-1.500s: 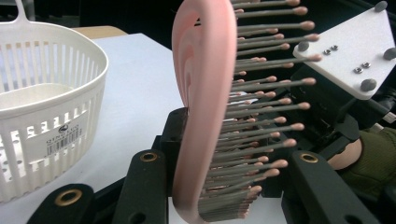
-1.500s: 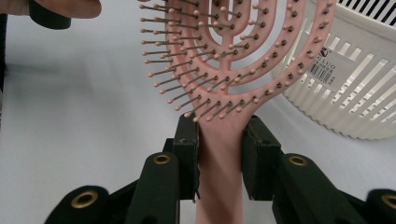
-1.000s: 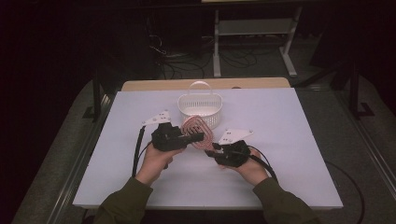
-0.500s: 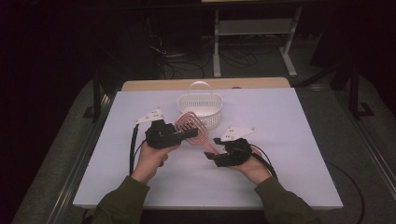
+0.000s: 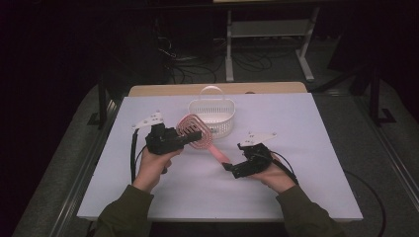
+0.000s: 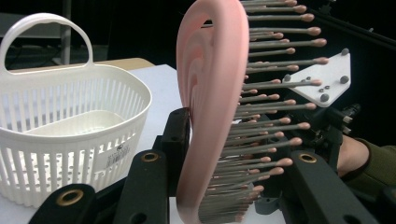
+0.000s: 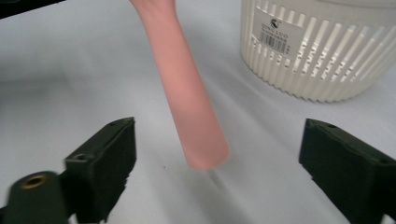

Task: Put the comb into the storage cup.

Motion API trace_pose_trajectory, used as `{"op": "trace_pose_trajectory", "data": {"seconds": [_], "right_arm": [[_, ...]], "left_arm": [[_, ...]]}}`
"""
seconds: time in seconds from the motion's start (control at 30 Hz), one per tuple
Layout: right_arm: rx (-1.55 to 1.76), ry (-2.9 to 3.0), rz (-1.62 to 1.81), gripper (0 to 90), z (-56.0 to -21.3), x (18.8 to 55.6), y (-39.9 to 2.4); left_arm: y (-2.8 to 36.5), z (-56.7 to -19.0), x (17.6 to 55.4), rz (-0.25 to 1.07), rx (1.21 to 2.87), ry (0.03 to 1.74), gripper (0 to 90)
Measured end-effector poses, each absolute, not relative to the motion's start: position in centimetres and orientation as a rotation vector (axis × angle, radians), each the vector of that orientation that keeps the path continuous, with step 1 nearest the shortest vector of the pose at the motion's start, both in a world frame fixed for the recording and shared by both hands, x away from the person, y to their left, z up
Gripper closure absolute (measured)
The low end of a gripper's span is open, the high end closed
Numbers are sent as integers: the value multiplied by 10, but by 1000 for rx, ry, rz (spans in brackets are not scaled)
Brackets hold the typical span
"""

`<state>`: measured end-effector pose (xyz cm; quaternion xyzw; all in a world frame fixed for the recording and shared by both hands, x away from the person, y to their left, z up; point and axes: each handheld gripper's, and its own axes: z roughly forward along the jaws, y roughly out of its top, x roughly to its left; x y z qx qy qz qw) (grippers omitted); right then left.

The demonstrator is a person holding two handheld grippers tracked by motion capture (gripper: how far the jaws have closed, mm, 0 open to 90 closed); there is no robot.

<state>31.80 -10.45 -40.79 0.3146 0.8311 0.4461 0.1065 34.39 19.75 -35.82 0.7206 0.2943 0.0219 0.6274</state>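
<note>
Your left hand-held gripper (image 5: 190, 137) is clenched on the head of the pink hairbrush (image 5: 197, 138), at the centre of the high view just in front of the white basket (image 5: 213, 114). Your right hand-held gripper (image 7: 217, 154) has just been opening; its jaws stand released either side of the handle. I'd judge the brush light and stiff, its bristles springy: hold the head's rim, not the slick handle

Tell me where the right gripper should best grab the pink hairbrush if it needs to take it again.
Probably the handle's free end: the hairbrush is clamped at its head by the left gripper, bristles crowding that end. The smooth, narrow handle points toward the right gripper, whose jaws have just opened either side, so come straight along it.
</note>
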Motion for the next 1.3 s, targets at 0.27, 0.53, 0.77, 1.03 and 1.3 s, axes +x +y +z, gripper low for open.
{"op": "trace_pose_trajectory", "data": {"seconds": [0.27, 0.53, 0.77, 1.03, 1.3], "right_arm": [[1000, 2403, 1282, 0, -413, 316, -120], [1050, 2375, 1284, 0, -418, 309, -138], [1095, 2352, 1285, 0, -427, 299, -157], [1112, 2348, 1273, 0, -437, 286, -174], [1121, 2345, 1278, 0, -442, 281, -181]], "left_arm": [[202, -356, 343, 58, 1638, 679, 638], [206, -355, 344, 63, 1629, 684, 638], [207, -354, 343, 70, 1628, 683, 638], [206, -354, 343, 66, 1626, 678, 638], [207, -353, 343, 66, 1622, 679, 639]]}}
